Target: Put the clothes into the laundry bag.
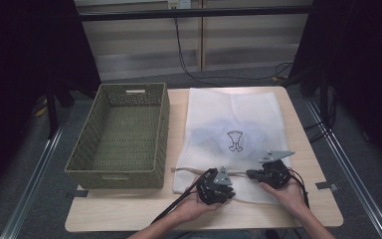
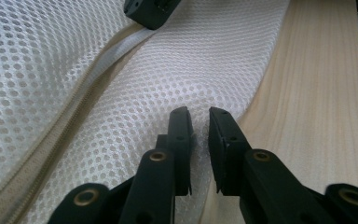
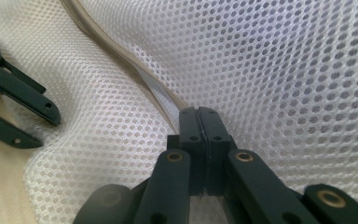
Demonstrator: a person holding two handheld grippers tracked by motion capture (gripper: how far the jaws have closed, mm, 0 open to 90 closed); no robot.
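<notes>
1. A white mesh laundry bag (image 1: 234, 134) lies flat on a light wooden table (image 1: 129, 214), a dark printed figure (image 1: 235, 140) showing at its middle and a bluish mass visible through the mesh.
2. An olive-green woven basket (image 1: 121, 137) stands just beside the bag, at its left, with nothing visible inside.
3. The left gripper (image 1: 218, 186), held in the person's left hand (image 1: 191, 206), rests at the bag's near edge; in the left gripper view (image 2: 199, 122) its jaws stand slightly apart with a narrow gap, straddling the mesh edge where it meets the table.
4. The right gripper (image 1: 253, 174), held in the right hand (image 1: 291, 195), sits just to the right of the left one; in the right gripper view (image 3: 198, 120) its jaws are pressed together at the beige zipper (image 3: 121, 56), though what exactly they pinch cannot be told.
5. The zipper runs along the bag's near end, between the two grippers.
</notes>
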